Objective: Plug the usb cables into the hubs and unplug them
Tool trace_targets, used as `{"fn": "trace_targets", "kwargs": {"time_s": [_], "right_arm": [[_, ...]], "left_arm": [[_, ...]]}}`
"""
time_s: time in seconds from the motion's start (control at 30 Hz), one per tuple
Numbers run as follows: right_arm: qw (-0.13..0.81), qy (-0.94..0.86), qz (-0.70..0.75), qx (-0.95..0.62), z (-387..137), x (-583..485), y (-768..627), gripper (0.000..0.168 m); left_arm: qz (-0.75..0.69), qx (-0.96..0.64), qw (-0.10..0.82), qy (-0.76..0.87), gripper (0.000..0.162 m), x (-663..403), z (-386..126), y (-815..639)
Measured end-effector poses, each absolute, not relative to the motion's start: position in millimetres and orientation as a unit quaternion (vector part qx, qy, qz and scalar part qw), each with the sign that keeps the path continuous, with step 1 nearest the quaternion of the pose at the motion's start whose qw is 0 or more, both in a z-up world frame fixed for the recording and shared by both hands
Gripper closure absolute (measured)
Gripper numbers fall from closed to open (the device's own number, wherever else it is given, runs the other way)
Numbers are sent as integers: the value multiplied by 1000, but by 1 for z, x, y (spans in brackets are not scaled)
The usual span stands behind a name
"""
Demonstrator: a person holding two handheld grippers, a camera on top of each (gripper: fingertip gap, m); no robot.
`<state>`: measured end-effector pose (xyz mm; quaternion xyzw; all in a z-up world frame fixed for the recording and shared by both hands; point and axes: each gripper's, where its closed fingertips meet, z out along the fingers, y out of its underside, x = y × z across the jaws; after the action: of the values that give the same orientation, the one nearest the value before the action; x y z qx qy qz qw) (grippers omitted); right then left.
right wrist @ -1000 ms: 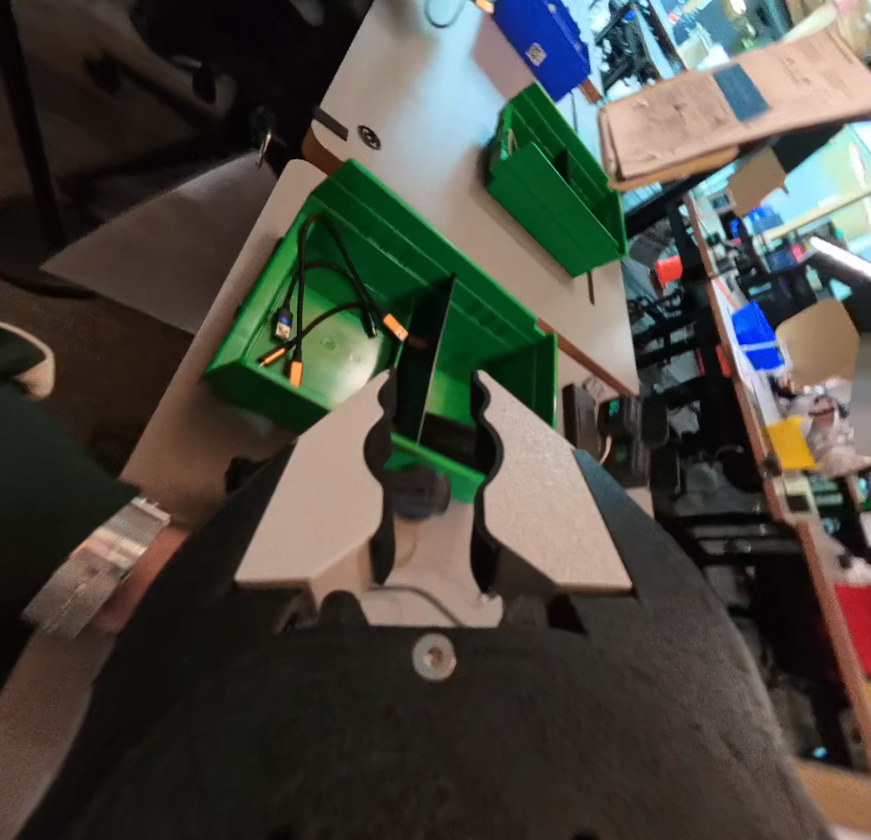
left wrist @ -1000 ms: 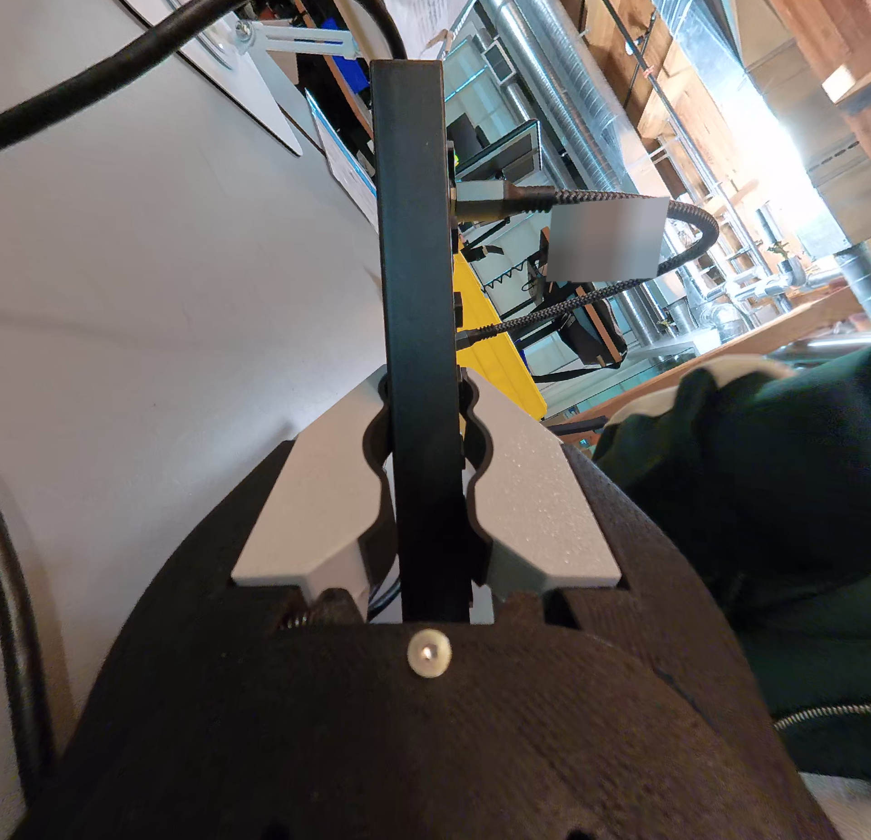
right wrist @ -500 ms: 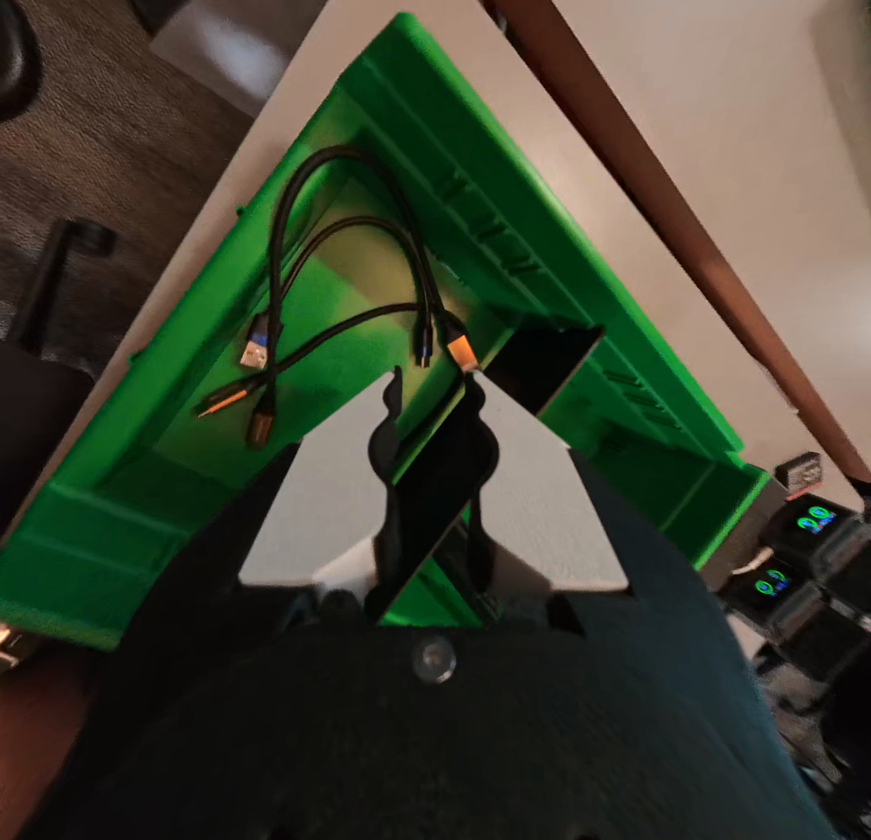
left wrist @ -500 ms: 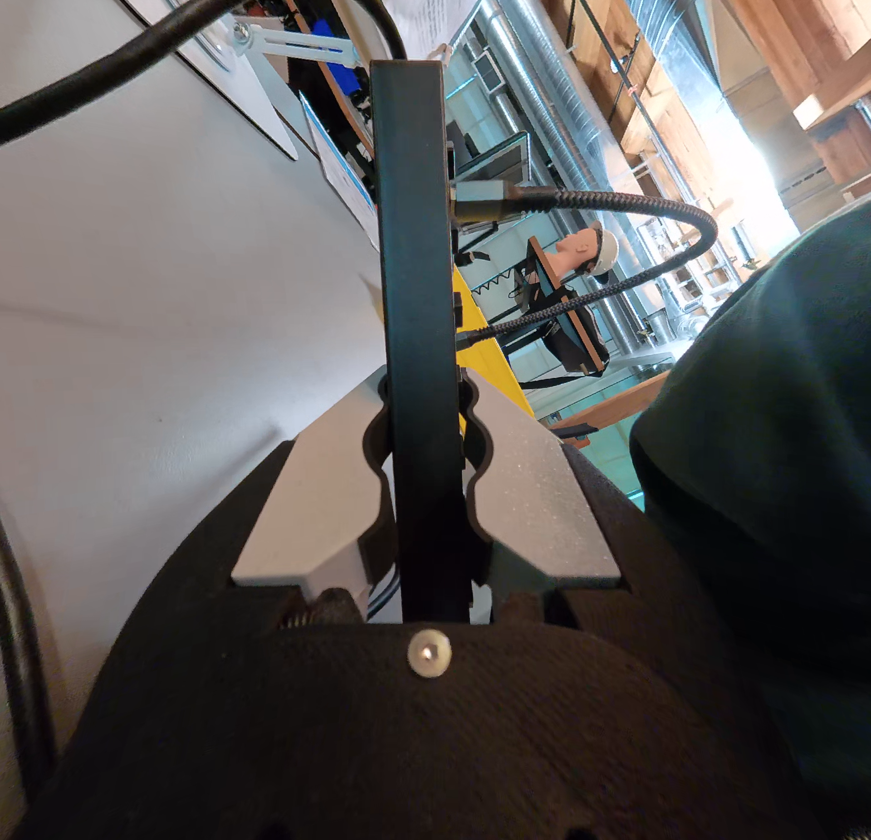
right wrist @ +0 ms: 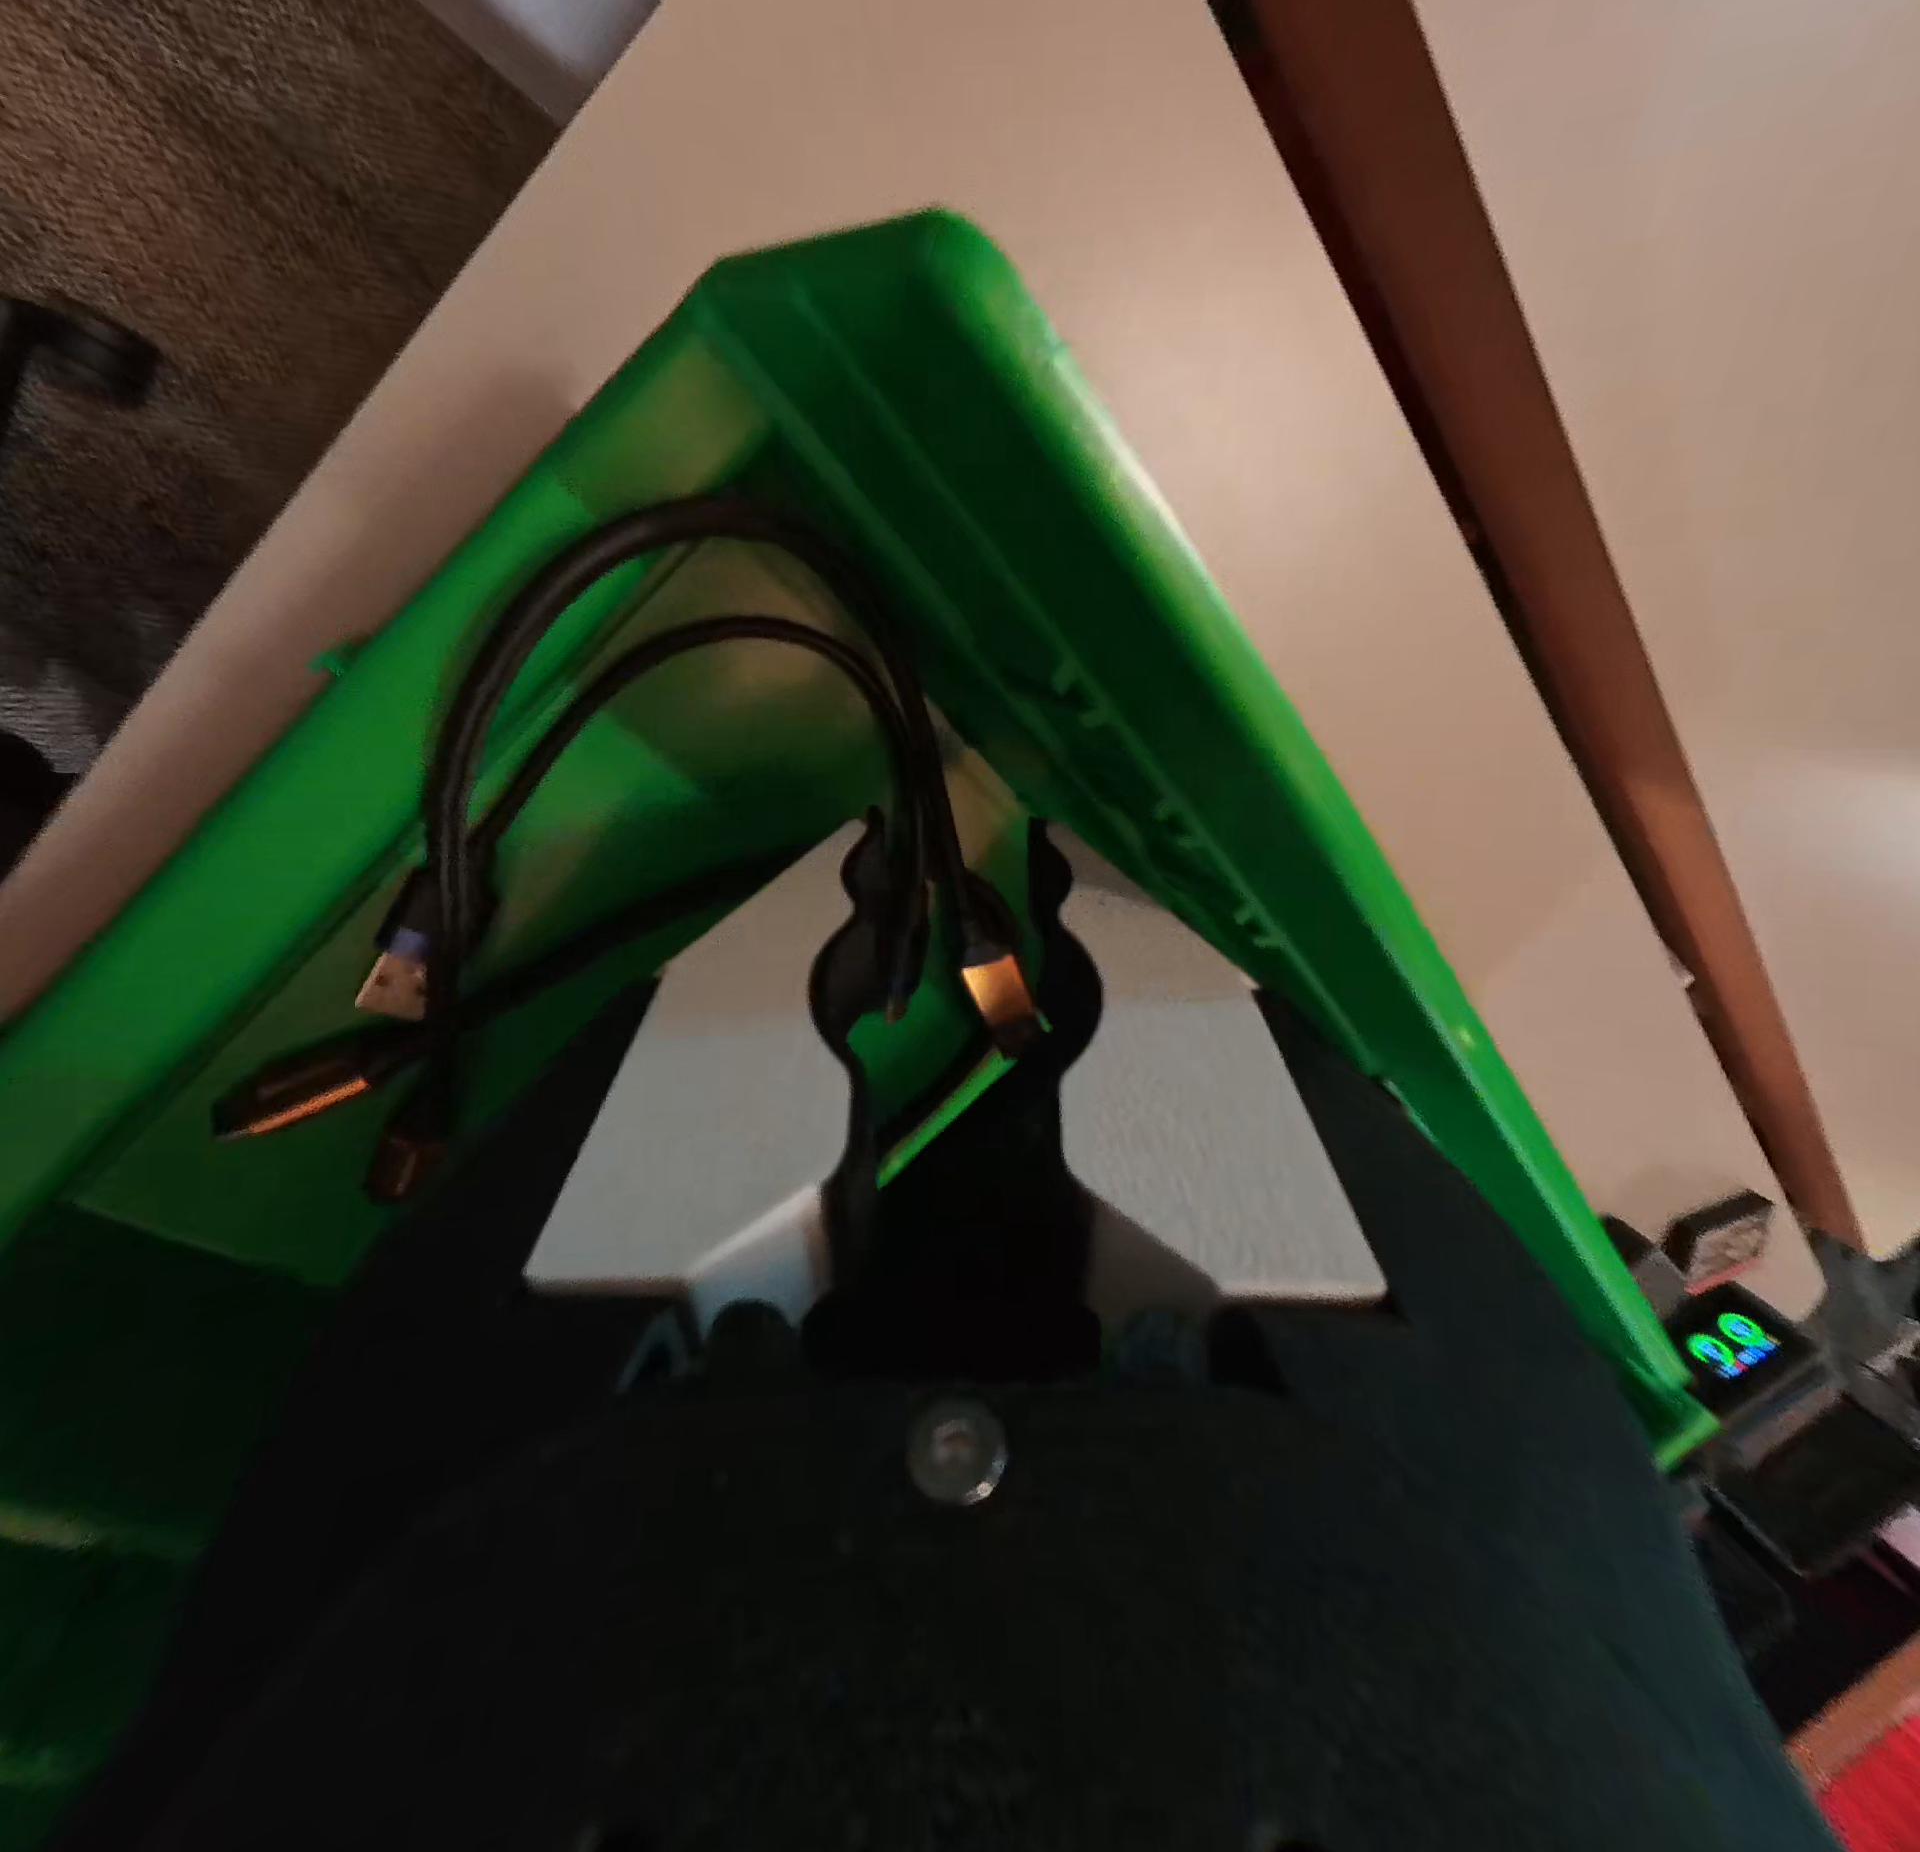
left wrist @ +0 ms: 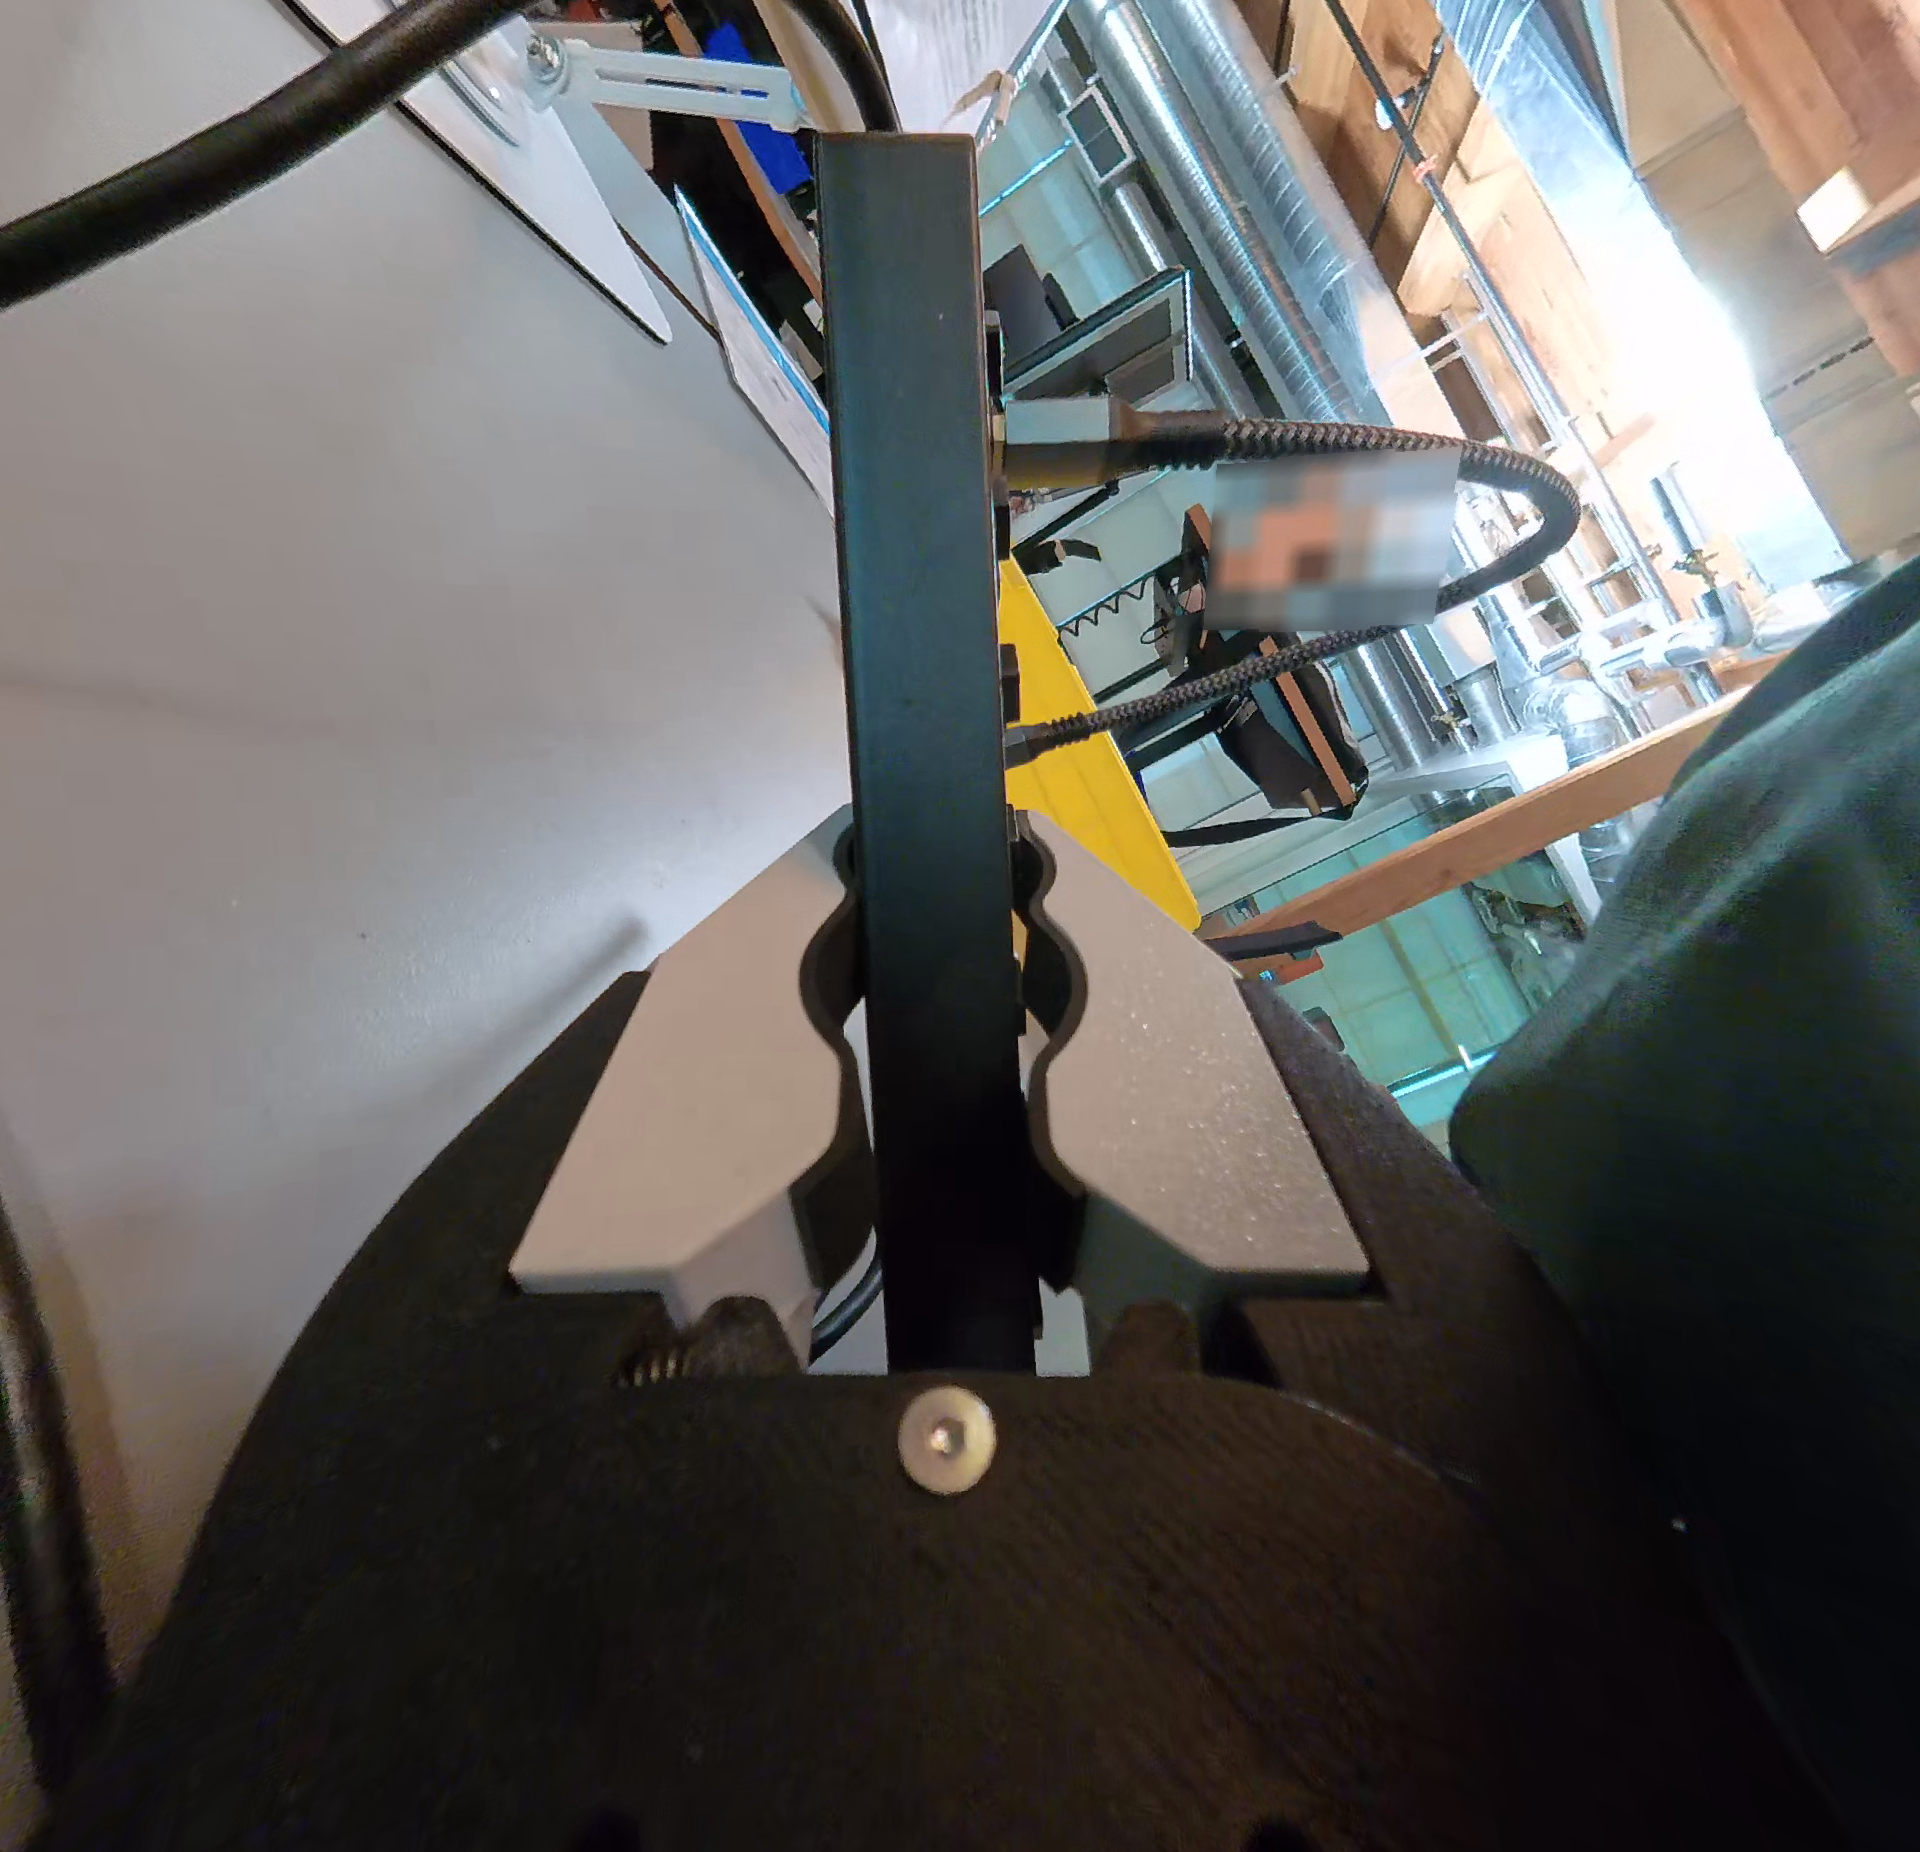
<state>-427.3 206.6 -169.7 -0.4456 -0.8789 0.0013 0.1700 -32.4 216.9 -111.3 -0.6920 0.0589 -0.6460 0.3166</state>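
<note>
Change: the right gripper point(right wrist: 951, 981) has come down close over the green bin point(right wrist: 1091, 597); a second ago it looked at the bin from far, now the loose cables point(right wrist: 665, 659) fill the view.
Meaning: I judge it is going for the next cable to plug; the orange-tipped plug point(right wrist: 992, 992) lies between its fingers.
Right gripper: jaws apart, they hold nothing yet.
Left gripper point(left wrist: 940, 971): closed firm on the hub point(left wrist: 904, 555), as before; the hub stands upright toward 12 o'clock.
Plugged cable: one braided cable point(left wrist: 1351, 446) sits in the hub's side, looping out at 3 o'clock.
Materials: the hub is a flat, smooth black bar; the braided cable is woven with a metal shell; the bin is glossy plastic with ribbed wall; the loose cables are thin, rubbery, bent in arcs.
</note>
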Motion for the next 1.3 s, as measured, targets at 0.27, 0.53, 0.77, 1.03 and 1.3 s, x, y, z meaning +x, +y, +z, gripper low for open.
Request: {"fn": "trace_targets", "kwargs": {"time_s": [0.27, 0.53, 0.77, 1.03, 1.3], "right_arm": [[192, -901, 104, -376, -158, -440, 164, 143], [280, -895, 79, -337, -138, -443, 163, 147], [192, -790, 163, -558, -125, -431, 169, 156], [150, -770, 203, -585, -130, -429, 146, 143], [139, -763, 216, -593, -130, -429, 142, 142]], "left_arm": [[-647, -691, 318, 58, 139, -33, -111, 217], [-645, -693, 316, 63, 139, -31, -111, 216], [-646, -690, 321, 59, 139, -33, -110, 217], [-649, -688, 319, 56, 139, -33, -110, 217], [-651, -688, 317, 56, 139, -33, -110, 217]]}}
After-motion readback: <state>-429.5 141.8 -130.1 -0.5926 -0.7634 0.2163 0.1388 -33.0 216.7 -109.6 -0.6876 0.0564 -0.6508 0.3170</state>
